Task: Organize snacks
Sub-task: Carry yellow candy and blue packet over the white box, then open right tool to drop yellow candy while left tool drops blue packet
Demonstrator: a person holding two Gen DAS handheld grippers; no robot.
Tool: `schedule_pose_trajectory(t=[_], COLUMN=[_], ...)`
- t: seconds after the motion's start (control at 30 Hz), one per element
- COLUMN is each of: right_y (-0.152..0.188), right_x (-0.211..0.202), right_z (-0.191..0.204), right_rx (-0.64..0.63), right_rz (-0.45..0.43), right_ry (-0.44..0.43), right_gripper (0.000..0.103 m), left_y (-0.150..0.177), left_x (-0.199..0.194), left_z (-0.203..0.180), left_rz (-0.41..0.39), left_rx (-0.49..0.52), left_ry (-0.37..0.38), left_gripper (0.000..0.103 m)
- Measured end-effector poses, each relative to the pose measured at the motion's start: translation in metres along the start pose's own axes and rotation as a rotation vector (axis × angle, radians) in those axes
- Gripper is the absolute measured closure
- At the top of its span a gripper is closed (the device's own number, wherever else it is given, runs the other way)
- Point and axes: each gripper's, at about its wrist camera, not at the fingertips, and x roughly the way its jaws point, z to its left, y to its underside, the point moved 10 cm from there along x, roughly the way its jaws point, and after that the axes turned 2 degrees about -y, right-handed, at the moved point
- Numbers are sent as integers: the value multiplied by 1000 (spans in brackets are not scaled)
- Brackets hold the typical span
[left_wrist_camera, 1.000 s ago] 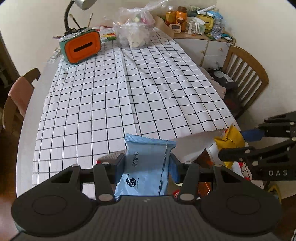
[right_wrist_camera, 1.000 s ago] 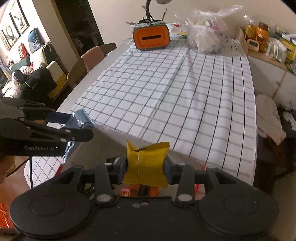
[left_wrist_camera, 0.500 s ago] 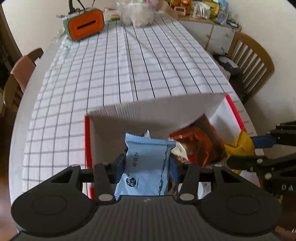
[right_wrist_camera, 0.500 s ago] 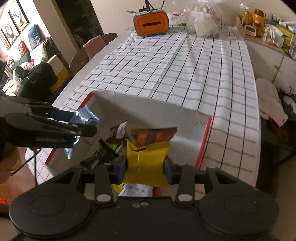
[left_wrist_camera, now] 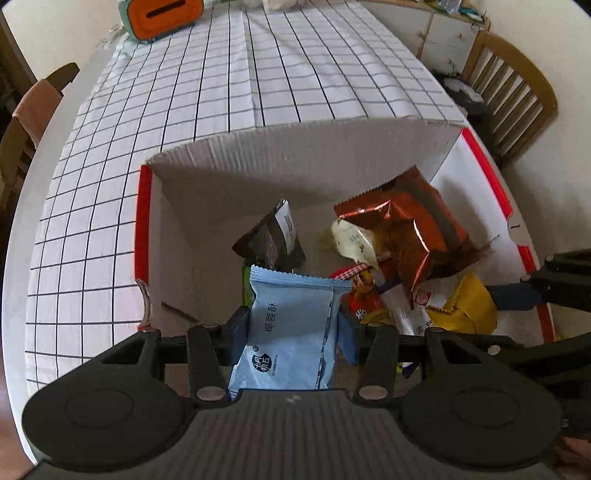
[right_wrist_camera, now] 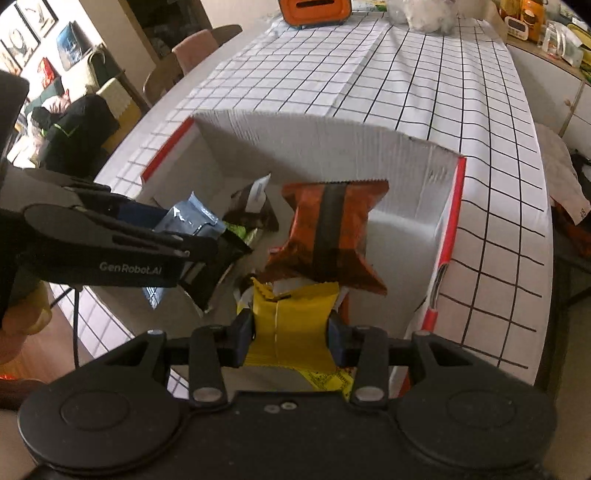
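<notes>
1. The left gripper [left_wrist_camera: 293,328] is clamping a light blue snack packet [left_wrist_camera: 291,332] between its two pads, the packet standing upright with its crimped top edge pointing away from the camera.
2. The right gripper [right_wrist_camera: 291,332] is pinching a yellow snack packet [right_wrist_camera: 291,325] the same way, its serrated top edge sticking up between the jaws.
3. Both grippers are pointing steeply down over an open white cardboard box [left_wrist_camera: 303,155] with red edges; from the right wrist view the left gripper [right_wrist_camera: 192,247] is showing on the left side of the box with the blue packet [right_wrist_camera: 188,221] in its tip.
4. Inside the box, a shiny orange-brown foil bag [left_wrist_camera: 410,229] is lying toward the right half, propped on other snacks.
5. A dark packet [left_wrist_camera: 273,240] is leaning just beside it toward the middle, and a pale wrapper [left_wrist_camera: 354,243] is sitting between the two.
6. The box is resting on a white tablecloth with a black grid [left_wrist_camera: 221,74], near the table's close edge.
7. An orange tissue holder [left_wrist_camera: 162,14] is standing at the far end of the table, well apart from the box.
8. A wooden chair [left_wrist_camera: 513,88] is standing at the table's right side.
</notes>
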Motion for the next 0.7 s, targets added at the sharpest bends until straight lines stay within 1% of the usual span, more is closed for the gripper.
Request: schedule_pose_trajectory(t=[0.07,0.17,0.33,0.5,0.7], right_y=[0,0,2,2,1], right_x=[3,8,15,13,8], right_z=[-1,-2,-2,-2,-2], right_rx=[-22,-12,-19,-31,-17], right_rz=[3,10,8,-2,-28], right_ry=[24,18,29,32,17], right_gripper=[63,63,63,63,62], left_y=[1,4,9,11,9], left_x=[4,11,20,19,8], left_z=[-2,-3,-3,-4,-6], left_rz=[16,46,75,71,30], left_rx=[6,10,0,-9,-22], left_ry=[-3,-8,-18,-28,-43], left_gripper=[54,54,54,54,54])
